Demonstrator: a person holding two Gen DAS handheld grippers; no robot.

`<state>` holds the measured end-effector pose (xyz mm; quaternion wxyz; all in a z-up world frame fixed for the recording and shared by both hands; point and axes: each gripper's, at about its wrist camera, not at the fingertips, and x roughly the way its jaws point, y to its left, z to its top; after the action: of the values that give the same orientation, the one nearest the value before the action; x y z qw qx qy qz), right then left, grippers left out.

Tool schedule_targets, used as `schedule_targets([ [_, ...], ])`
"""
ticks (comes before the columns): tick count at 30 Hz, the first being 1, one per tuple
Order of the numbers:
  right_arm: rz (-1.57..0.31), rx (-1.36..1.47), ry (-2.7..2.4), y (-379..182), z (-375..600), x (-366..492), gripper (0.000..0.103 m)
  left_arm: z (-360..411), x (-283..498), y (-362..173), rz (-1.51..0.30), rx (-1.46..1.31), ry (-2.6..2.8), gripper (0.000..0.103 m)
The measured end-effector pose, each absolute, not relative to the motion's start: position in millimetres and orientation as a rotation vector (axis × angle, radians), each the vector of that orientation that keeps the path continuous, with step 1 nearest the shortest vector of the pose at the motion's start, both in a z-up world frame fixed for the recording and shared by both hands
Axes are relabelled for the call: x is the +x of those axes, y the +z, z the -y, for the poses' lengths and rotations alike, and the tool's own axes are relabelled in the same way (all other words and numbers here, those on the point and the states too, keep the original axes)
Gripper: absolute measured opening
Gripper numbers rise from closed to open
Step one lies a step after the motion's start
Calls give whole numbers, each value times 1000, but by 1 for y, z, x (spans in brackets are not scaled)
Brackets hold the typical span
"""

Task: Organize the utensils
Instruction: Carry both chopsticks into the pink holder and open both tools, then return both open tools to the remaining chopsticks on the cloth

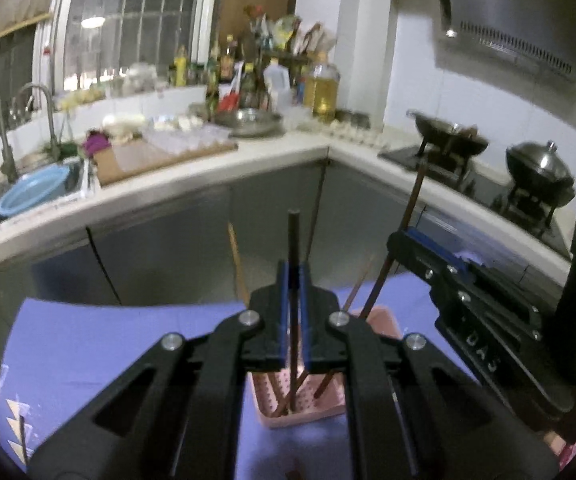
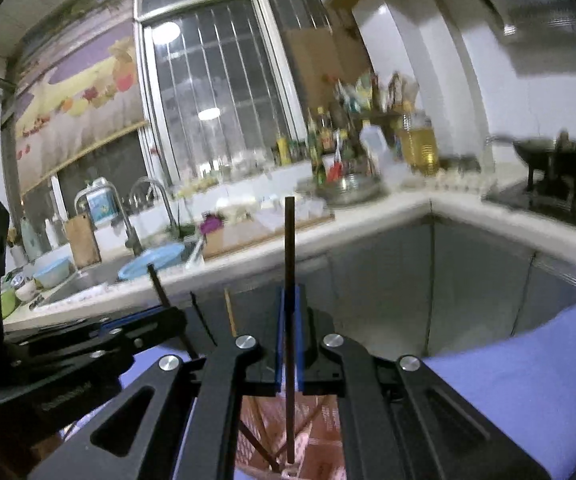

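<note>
From the left wrist view we see the left hand-held gripper (image 1: 292,312) pinching 1 dark chopstick (image 1: 293,280) between its blue pads, the stick standing nearly upright with its lower end reaching down into the pink basket (image 1: 307,414) on the purple cloth (image 1: 108,344). Other chopsticks lean in that basket, so we judge part of the sorting done, though how many are in there we cannot count. To the right, the right hand-held gripper (image 1: 401,236) holds a second dark stick (image 1: 411,200), which slants down toward the basket. The kitchen behind, with its sink (image 1: 32,192) and woks, is blurred. From the right wrist view we see the right hand-held gripper (image 2: 289,336) pressed together on its chopstick (image 2: 289,280), whose lower tip hangs just over the basket (image 2: 319,440); we cannot tell whether the tip touches the basket floor. The left hand-held gripper (image 2: 160,314) shows at the left edge with its stick (image 2: 158,284) poking up. We judge that 2 sticks are in hand and not yet released into their final place. Whether more utensils wait elsewhere is hidden: both gripper bodies cover the near cloth, and the basket is cut off at the bottom edge here.
</note>
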<state>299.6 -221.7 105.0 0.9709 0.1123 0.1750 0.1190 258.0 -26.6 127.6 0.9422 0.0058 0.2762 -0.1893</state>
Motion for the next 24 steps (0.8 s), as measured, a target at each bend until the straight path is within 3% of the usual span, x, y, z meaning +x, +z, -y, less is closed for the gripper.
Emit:
schedule_targets([
  [3,-402,246,235,86,221,299,5,32,258,103,-607,43,-370,5],
  [4,-422,250,231,83,219,296,6,34,258,98,-629,57,-363,14],
  [5,-438,254,232,82,217,296,6,36,258,93,-659,69,-356,38],
  [7,-466,269,236,83,219,293,9,33,254,92,-677,71,-311,47],
  [9,-456,292,248,91,221,282,19,25,244,102,-649,38,-320,47],
  [12,-372,297,241,113,224,256,52,10,221,127,-582,-2,-305,50],
  [19,-320,310,302,127,230,178,54,-32,145,156,-465,-114,-328,51],
  [22,-413,303,317,92,228,149,53,-45,118,127,-516,-102,-306,51],
  [24,-518,282,313,55,221,132,45,-49,107,92,-607,-75,-295,51],
])
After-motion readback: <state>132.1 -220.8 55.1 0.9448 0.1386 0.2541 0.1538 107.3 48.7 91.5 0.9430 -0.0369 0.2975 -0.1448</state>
